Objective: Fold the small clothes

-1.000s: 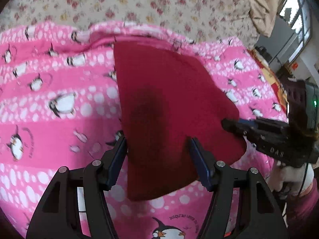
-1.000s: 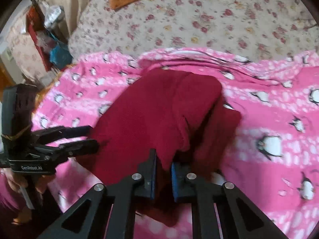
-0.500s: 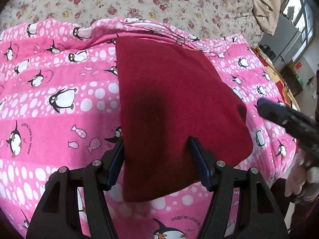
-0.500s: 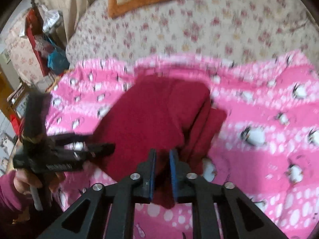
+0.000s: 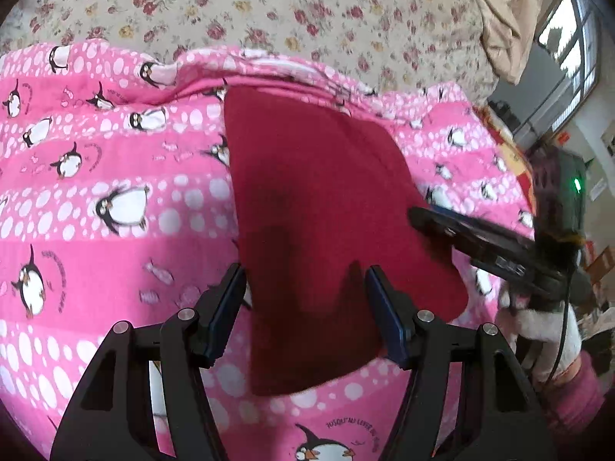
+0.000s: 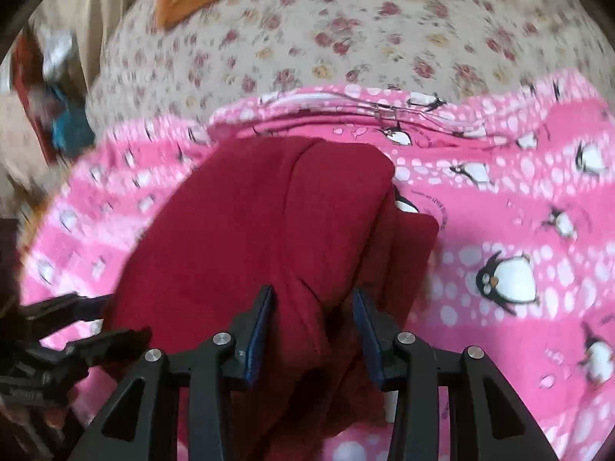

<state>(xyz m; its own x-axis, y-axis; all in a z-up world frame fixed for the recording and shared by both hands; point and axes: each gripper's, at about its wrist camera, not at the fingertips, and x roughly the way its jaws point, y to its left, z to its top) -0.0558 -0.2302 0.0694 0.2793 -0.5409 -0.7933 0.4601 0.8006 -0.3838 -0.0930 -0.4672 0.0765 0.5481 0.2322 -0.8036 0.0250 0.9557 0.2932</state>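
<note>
Blanket print: pink penguin blanket (image 5: 115, 253) carries curved lettering over a penguin at the near edge, partly legible, roughly "JUSQU'AU LEVER DU…".
Right gripper body: raised lettering on the right gripper (image 5: 496, 253), too blurred to read.

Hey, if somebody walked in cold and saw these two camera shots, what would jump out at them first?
First the dark red garment, folded and lying in the middle of a bright pink penguin-print blanket. Next, the black grippers: the left gripper stands open over the garment's near edge, and the right gripper, whose jaws have just been opening, straddles a bunched fold at the garment's other side. Behind the blanket lies a cream floral bedspread.
</note>
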